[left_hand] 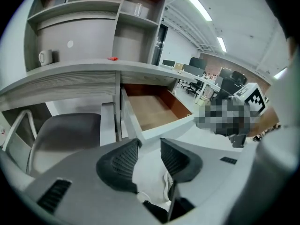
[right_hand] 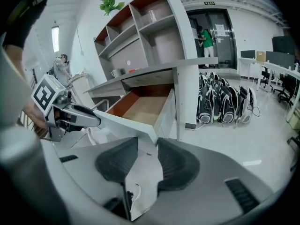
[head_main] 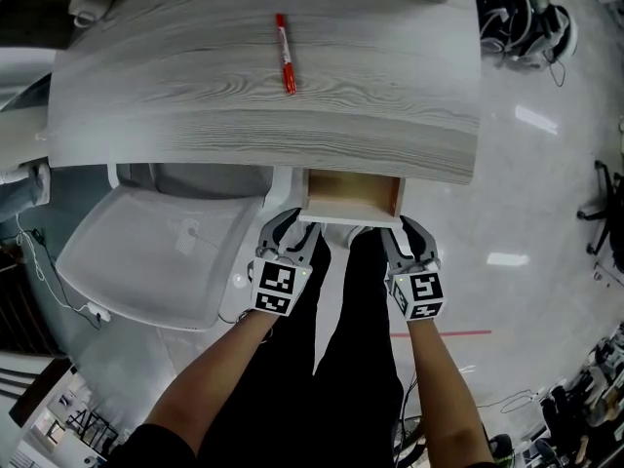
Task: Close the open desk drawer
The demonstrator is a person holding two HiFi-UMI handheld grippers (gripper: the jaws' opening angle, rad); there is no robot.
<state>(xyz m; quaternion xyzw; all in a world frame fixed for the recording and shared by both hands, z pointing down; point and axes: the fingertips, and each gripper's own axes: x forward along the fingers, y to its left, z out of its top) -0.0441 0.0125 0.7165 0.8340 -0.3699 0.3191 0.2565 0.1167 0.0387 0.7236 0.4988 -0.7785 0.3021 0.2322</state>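
The open drawer (head_main: 351,199) sticks out from under the grey wood-grain desk (head_main: 195,115), its brown inside bare (left_hand: 152,110) (right_hand: 140,108). My left gripper (head_main: 292,230) sits at the left corner of the drawer's white front, my right gripper (head_main: 407,230) at the right corner. In the left gripper view the jaws (left_hand: 149,145) stand apart with the front's corner just at their tips, floor and a shoe showing through the gap. The right gripper (right_hand: 147,142) looks the same, with the other corner at its tips. Neither pair of pads presses on the panel.
A red pen (head_main: 285,53) lies on the desk top. A grey office chair (head_main: 156,252) stands left of the drawer, close to my left gripper. Shelves with a mug (left_hand: 45,56) rise behind the desk. Black bags (right_hand: 225,104) line the floor at right.
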